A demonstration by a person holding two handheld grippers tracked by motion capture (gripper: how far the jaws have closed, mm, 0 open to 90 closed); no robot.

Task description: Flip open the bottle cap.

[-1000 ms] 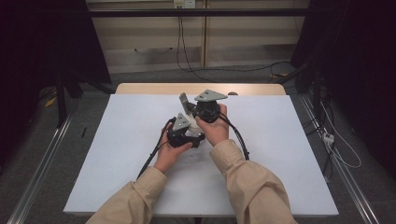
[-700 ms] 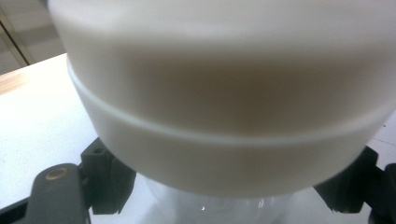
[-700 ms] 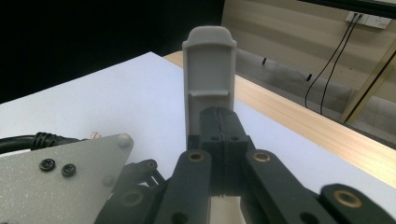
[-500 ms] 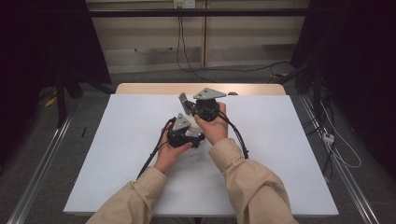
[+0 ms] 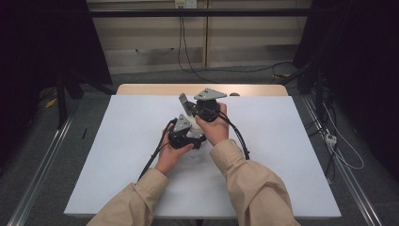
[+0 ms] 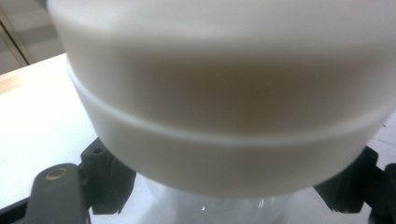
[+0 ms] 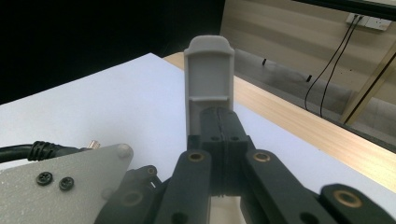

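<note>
**Entry: two grippers held together over the table – no change on record**

- Left gripper (image 6: 224, 205): clenched on a clear jar with a cream lid (image 6: 224, 116); the black jaws sit on either side of the clear body, just under the lid. The jar is lifted above the white table (image 5: 291, 155), mid-table.
- Right gripper (image 7: 219, 126): jaws pressed flat together, nothing visibly between them; a grey tab (image 7: 208, 79) stands just beyond the tips, held or fitted I cannot tell.
- Change: none; both hands and both jaws stay as they were.
- Reading: a pause. Judged, the lid awaits the right gripper.
</note>
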